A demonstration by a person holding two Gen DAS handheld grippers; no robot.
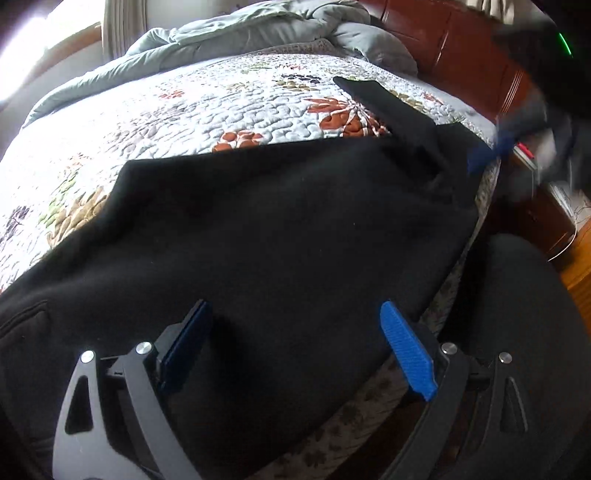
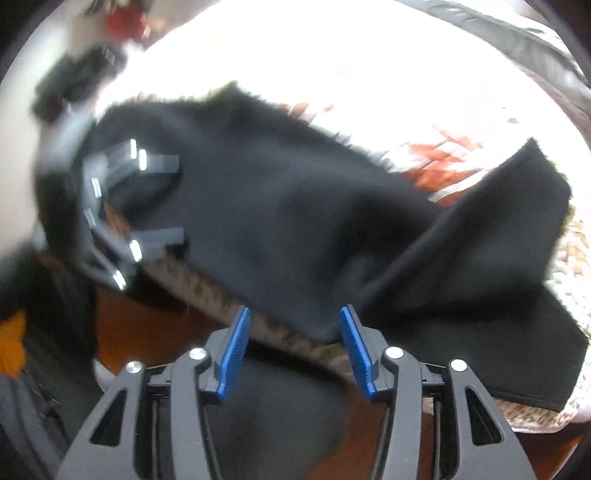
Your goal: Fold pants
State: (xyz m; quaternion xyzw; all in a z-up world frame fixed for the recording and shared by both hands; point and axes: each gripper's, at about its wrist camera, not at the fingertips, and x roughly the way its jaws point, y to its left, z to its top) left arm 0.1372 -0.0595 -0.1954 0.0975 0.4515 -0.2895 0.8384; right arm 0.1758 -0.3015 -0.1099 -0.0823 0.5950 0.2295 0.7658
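Black pants (image 1: 277, 221) lie spread on the bed near its side edge, with one leg end (image 1: 373, 98) folded across the quilt. My left gripper (image 1: 293, 314) hovers over the cloth with its jaws wide apart, and neither blue pad presses the fabric. In the right wrist view the pants (image 2: 295, 206) are bunched, with a leg (image 2: 498, 229) angled to the right. My right gripper (image 2: 294, 323) is open, and the hem of the pants hangs loosely between its blue pads. The left gripper (image 2: 110, 206) shows as a blur at the far end of the pants.
The bed has a floral quilt (image 1: 184, 110) and a rumpled grey duvet (image 1: 240, 33) at its far end. A dark wooden headboard (image 1: 443, 37) runs along the right. A person's black-clad leg (image 1: 517, 314) stands beside the bed edge, above a wooden floor (image 2: 140, 325).
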